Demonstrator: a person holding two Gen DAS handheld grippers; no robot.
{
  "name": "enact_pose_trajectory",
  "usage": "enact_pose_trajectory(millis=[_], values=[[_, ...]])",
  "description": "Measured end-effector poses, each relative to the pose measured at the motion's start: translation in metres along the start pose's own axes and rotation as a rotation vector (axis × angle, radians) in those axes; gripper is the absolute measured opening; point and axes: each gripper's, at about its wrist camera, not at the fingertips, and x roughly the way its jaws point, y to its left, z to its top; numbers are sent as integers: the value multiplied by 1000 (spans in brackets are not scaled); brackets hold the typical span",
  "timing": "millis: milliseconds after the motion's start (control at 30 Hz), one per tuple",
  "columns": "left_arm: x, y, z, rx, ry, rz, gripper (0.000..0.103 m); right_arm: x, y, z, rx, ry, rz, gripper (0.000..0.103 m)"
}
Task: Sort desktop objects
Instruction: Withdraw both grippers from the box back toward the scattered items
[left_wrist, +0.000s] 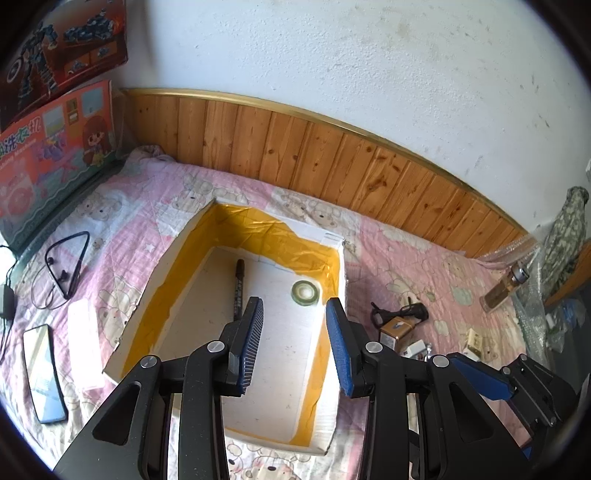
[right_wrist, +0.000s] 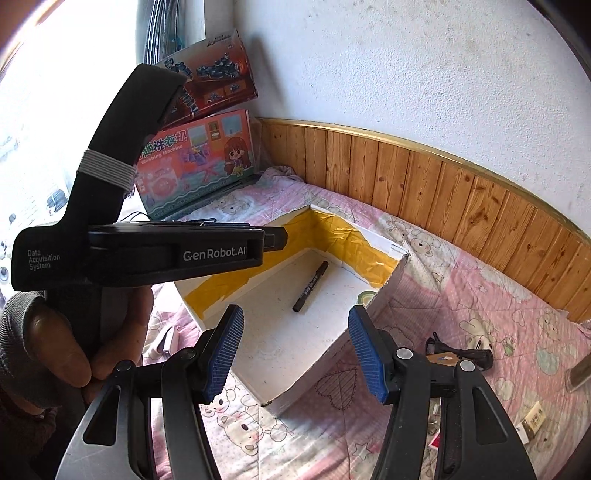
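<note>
On the pink quilt (left_wrist: 155, 221) we see a white box (left_wrist: 334, 417) with yellow tape inside, lying open at the centre. Inside it a black marker (left_wrist: 238, 291) lies at 11 o'clock and a tape roll (left_wrist: 303, 290) at 1 o'clock. Our left gripper (left_wrist: 295, 345) and right gripper (right_wrist: 295, 356) hover over the box, both with jaws apart and grasping nothing.

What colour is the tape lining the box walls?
Yellow tape inside the white cardboard box; clearest in the left wrist view.
</note>
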Motion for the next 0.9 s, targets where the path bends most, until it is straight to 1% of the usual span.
enact_pose_trajectory(millis=[133, 267, 567, 900], values=[[-4, -8, -8, 16, -4, -12, 38, -5, -5, -6, 20, -4, 5, 60], [-4, -21, -11, 42, -6, -32, 38, -8, -16, -13, 66, -1, -2, 60], [12, -57, -18, 92, 20, -130, 38, -14, -49, -32, 125, 18, -41, 61], [39, -93, -25, 153, 61, -153, 38, -15, -84, -45, 182, 36, -68, 61]])
